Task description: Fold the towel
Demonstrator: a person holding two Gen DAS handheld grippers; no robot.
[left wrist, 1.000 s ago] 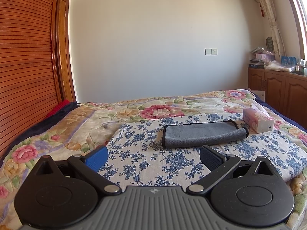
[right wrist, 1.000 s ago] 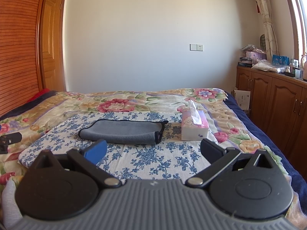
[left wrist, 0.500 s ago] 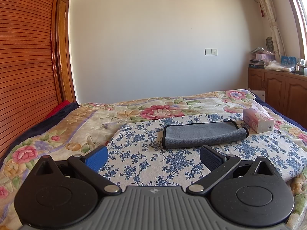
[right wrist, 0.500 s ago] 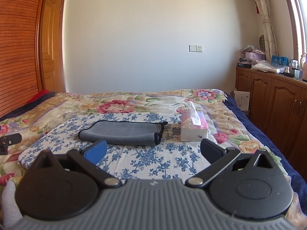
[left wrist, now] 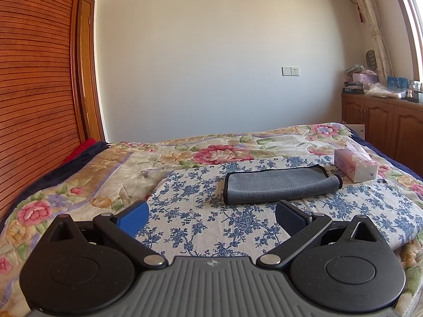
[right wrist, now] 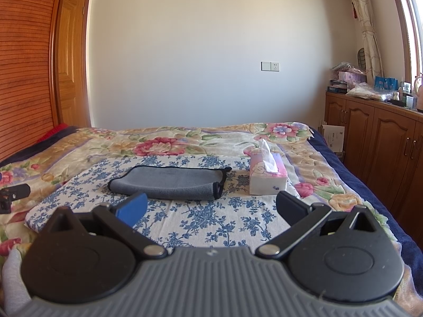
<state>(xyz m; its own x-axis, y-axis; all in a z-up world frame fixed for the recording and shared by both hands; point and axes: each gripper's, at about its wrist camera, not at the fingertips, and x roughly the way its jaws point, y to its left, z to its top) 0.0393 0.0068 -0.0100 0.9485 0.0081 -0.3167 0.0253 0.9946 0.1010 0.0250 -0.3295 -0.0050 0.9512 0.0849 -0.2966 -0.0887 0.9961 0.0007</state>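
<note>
Nothing moved; towel (left wrist: pixel 280 185) folded on blue-floral cloth (left wrist: pixel 201 216), tissue box (left wrist: pixel 354 167) beside.

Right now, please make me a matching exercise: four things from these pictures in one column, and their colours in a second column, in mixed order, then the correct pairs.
Things:
1. towel
2. tissue box
3. cloth under the towel
4. cupboard

Colours:
A. brown wood
B. white with blue flowers
C. grey with black edge
D. pink and white

Pairs: 1-C, 2-D, 3-B, 4-A
</note>
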